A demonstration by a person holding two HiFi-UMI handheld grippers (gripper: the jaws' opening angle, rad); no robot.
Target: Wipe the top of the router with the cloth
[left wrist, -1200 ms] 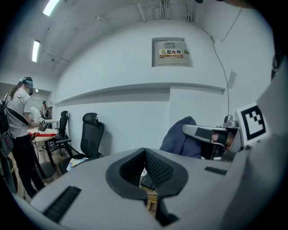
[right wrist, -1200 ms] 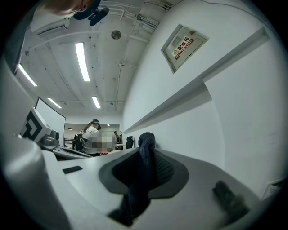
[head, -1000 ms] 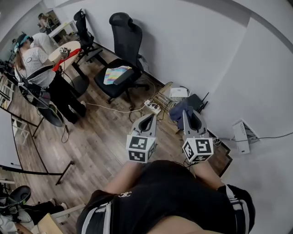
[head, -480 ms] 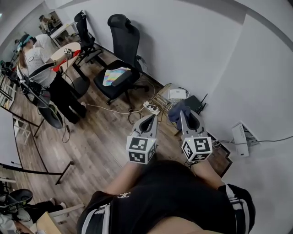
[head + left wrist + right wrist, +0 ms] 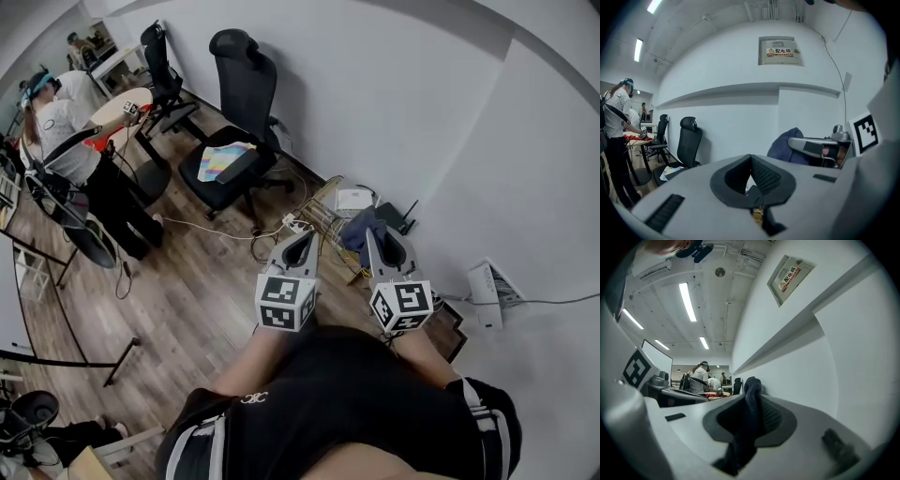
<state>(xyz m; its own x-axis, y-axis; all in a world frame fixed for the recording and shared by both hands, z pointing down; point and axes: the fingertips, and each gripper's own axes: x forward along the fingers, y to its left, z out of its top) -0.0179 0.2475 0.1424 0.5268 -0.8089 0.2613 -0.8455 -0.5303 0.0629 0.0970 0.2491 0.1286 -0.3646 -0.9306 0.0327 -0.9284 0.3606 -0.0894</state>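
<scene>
The right gripper [image 5: 378, 239] has its jaws pinching the dark blue cloth [image 5: 752, 408], close to the black router [image 5: 396, 218] by the wall. The left gripper [image 5: 302, 240] has its jaws pressed together on nothing. A wall panel [image 5: 780, 50] reads 配电箱.

A grey metal wall box [image 5: 782, 51] carries a label [image 5: 781, 50] with a yellow warning triangle and three red Chinese characters, 配电箱; the smaller print beneath is too fine to read. The right gripper view shows the same label [image 5: 791, 273] at a steep slant, its characters not legible there. The left gripper [image 5: 301, 238] and right gripper [image 5: 375, 235] each bear a cube faced with black-and-white square code patterns. A small white logo [image 5: 251, 397] on the person's black shirt is too small to read.
</scene>
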